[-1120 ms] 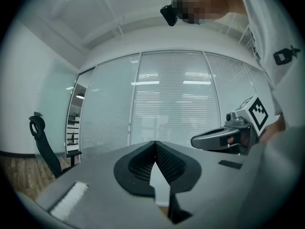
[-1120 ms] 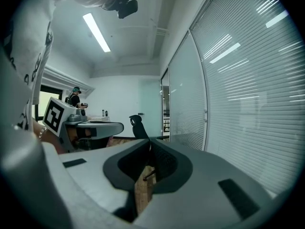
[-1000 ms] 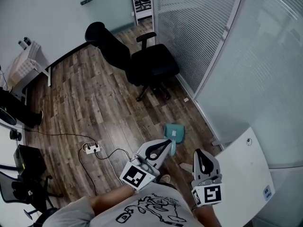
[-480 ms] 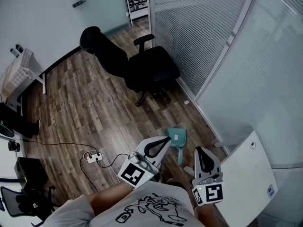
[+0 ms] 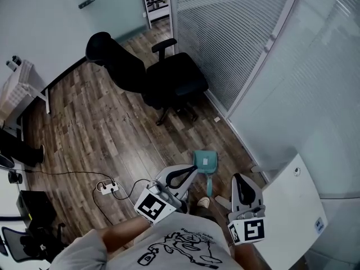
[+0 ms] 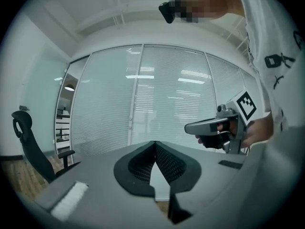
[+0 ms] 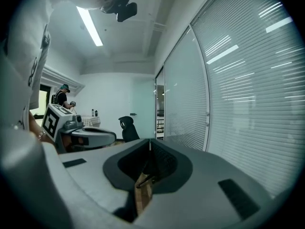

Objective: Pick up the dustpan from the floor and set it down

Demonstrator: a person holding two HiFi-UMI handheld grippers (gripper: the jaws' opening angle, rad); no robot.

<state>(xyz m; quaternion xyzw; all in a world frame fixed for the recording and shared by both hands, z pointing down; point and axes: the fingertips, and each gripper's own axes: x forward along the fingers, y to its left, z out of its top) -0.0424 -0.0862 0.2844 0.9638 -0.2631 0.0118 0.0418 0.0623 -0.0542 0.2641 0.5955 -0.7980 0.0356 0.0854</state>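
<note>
The teal dustpan [image 5: 206, 162] lies flat on the wooden floor near the glass wall, its handle pointing back toward me. My left gripper [image 5: 195, 168] hangs above the floor just left of the pan's handle, its jaws shut and empty. In its own view the tips [image 6: 155, 142] meet against the blinds, and the dustpan is out of sight. My right gripper [image 5: 238, 179] is held to the right of the pan, also shut with nothing in it [image 7: 149, 140]. Each gripper shows in the other's view: the right [image 6: 209, 126] and the left [image 7: 90, 136].
A black office chair [image 5: 169, 79] stands farther off on the floor. A white power strip [image 5: 107, 188] with a trailing cable lies to the left. A white tabletop [image 5: 295, 210] juts in at the right. Glass partitions with blinds [image 5: 253, 49] close off the right side.
I have stepped forward: the chair and the floor have slid in the head view. Both grippers have travelled along, both staying shut. The dustpan has not moved on the floor.
</note>
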